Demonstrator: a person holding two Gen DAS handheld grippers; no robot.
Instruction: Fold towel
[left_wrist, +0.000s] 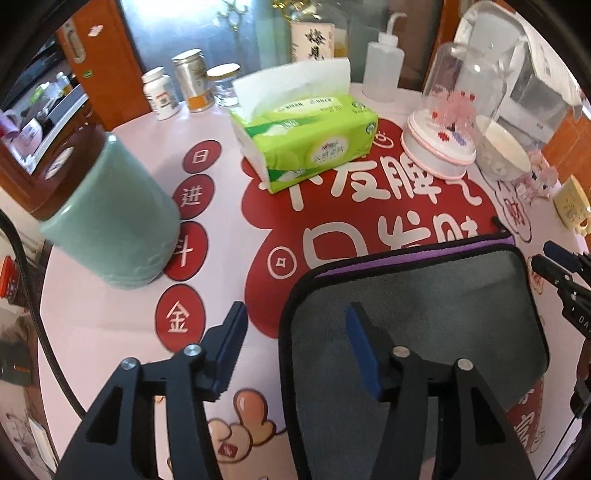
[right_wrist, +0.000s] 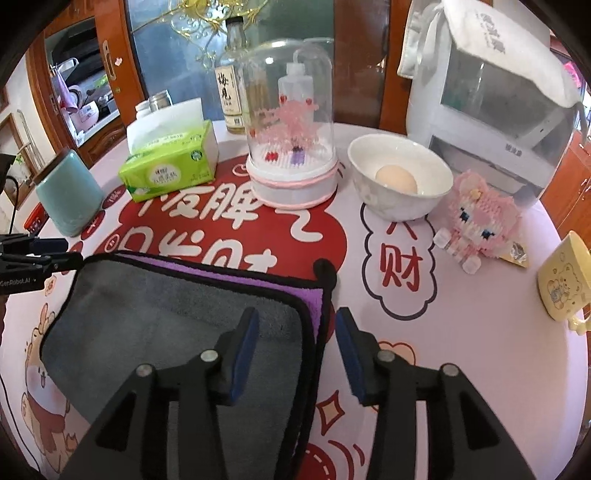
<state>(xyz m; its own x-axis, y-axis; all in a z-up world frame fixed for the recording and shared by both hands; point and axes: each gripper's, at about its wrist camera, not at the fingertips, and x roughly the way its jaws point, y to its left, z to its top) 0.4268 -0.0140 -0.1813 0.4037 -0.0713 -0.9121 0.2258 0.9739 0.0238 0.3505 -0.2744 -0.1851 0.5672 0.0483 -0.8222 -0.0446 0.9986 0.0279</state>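
Observation:
A grey towel (left_wrist: 436, 306) with black trim lies folded on the table, a purple layer showing along its far edge (left_wrist: 413, 256). My left gripper (left_wrist: 295, 339) is open and empty, straddling the towel's left edge. The towel also shows in the right wrist view (right_wrist: 166, 314), with purple showing at its far right (right_wrist: 221, 269). My right gripper (right_wrist: 297, 354) is open and empty, straddling the towel's right edge. The right gripper shows at the right edge of the left wrist view (left_wrist: 561, 269), and the left gripper at the left edge of the right wrist view (right_wrist: 40, 251).
On the pink and red table mat (right_wrist: 443, 350) stand a teal cup (left_wrist: 110, 218), a green tissue pack (left_wrist: 306, 136), a glass dome ornament (right_wrist: 291, 147), a white bowl with an egg (right_wrist: 399, 181), a pink block figure (right_wrist: 476, 225), a yellow mug (right_wrist: 565, 280), and bottles and jars at the back.

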